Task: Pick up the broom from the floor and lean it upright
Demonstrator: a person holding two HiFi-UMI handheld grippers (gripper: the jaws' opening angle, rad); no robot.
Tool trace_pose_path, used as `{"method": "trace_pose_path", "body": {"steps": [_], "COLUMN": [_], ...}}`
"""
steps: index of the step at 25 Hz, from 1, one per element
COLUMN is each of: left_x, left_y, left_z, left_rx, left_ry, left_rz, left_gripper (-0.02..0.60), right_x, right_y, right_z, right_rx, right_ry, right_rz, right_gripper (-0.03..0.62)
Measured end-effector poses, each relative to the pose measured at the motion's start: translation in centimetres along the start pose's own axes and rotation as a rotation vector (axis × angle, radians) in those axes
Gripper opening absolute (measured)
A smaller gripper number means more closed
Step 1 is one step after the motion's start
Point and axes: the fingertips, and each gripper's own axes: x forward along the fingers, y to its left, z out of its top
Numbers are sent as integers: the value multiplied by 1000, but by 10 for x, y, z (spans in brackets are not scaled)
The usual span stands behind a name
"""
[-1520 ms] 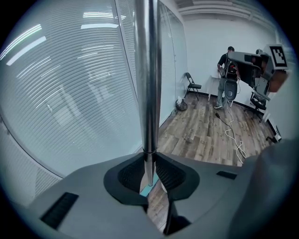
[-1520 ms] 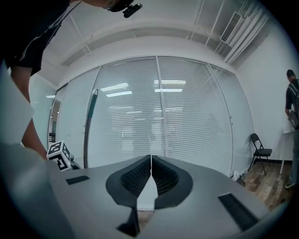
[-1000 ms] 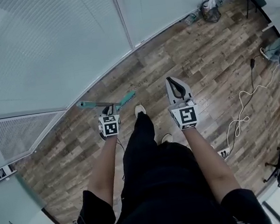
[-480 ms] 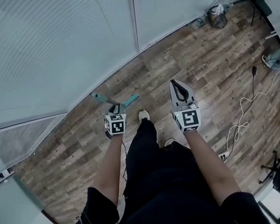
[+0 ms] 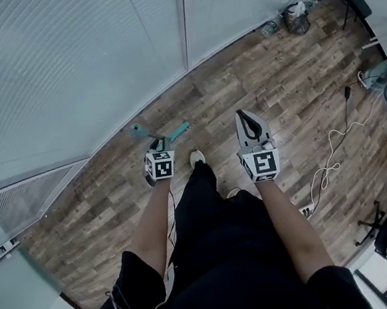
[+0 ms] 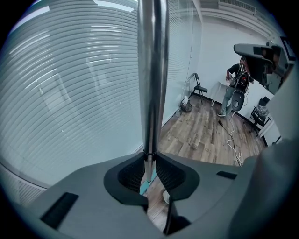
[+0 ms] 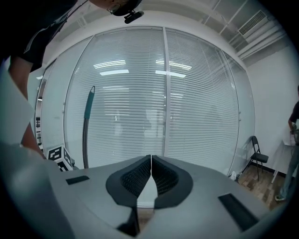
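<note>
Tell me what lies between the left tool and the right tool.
In the head view, the person's white shoe and dark trouser leg lie between the left tool and right tool, over wooden floor.

Evenly bright, diffuse indoor light; faint shadows only. Ceiling-lamp reflections (image 7: 112,67) on glass partition (image 7: 196,93). Highlight stripe along broom handle (image 6: 152,70). Strong fisheye bending, dark corners in both gripper views.

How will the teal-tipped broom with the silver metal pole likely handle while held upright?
Probably stiff: the silver broom pole shows no bend in the left gripper's jaws. The shiny metal may slip. Tall and thin, it would likely tip if released.
</note>
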Motion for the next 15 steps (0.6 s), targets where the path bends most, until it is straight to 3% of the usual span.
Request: {"method": "trace_pose_path", "body": {"steps": [7,15], "left_x": [23,25], "left_y": [10,10], "left_z": [-9,-5], "left_rx": [-13,38], "left_ry": [53,62], "left_rz": [-15,-34], "left_gripper": [89,89], "right_x": [9,11], "right_y": [-7,-18], "right_z": [7,-9], "right_rx": [11,90], "right_ry": [-2,7], "right_rz": [-39,-91], "right_gripper": [20,20]}}
